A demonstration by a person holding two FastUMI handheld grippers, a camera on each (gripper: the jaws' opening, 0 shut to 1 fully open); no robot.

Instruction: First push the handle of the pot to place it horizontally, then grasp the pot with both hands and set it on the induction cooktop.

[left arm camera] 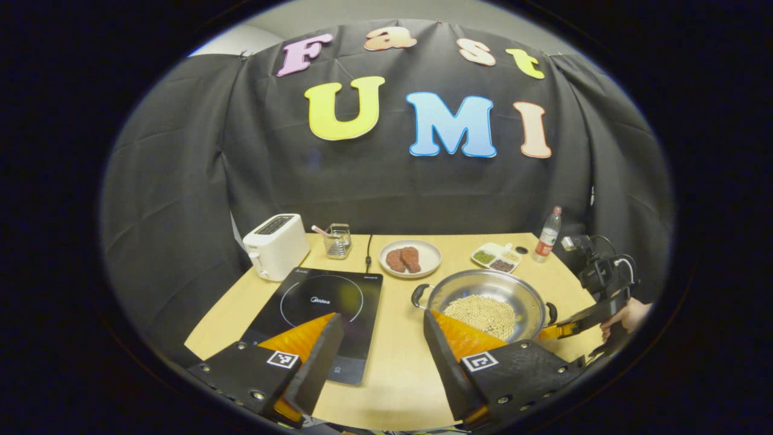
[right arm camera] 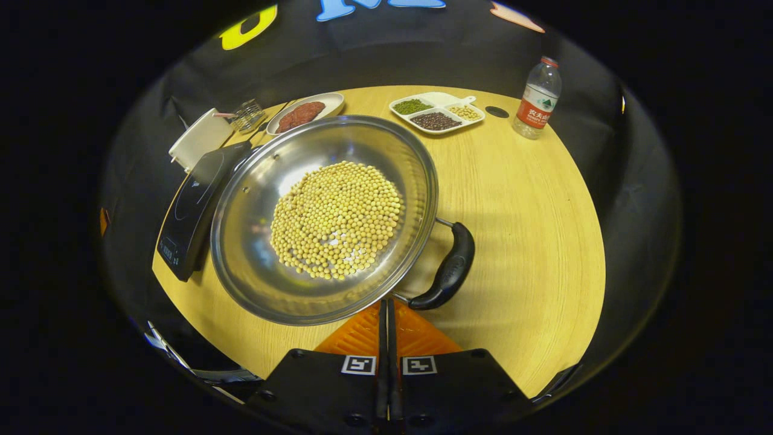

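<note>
A steel pot (right arm camera: pixel 253 260) holding soybeans (right arm camera: pixel 335 220) sits on the wooden table, right of the black induction cooktop (left arm camera: pixel 314 302). One black loop handle (right arm camera: pixel 452 269) faces my right gripper (right arm camera: pixel 386 305), which is shut with its tips at the pot's rim, beside the handle's near end. In the left gripper view the pot (left arm camera: pixel 483 290) has a handle (left arm camera: pixel 418 295) toward the cooktop, and the right gripper (left arm camera: pixel 561 330), held by a hand (left arm camera: pixel 631 315), is at its far side. My left gripper (left arm camera: pixel 382 315) is open above the table between cooktop and pot, holding nothing.
Along the back of the table stand a white toaster (left arm camera: pixel 276 244), a wire basket (left arm camera: pixel 338 240), a plate of meat (left arm camera: pixel 410 258), a divided dish of beans (left arm camera: pixel 498 257) and a water bottle (left arm camera: pixel 548 234). The cooktop's cord (left arm camera: pixel 368 251) runs back.
</note>
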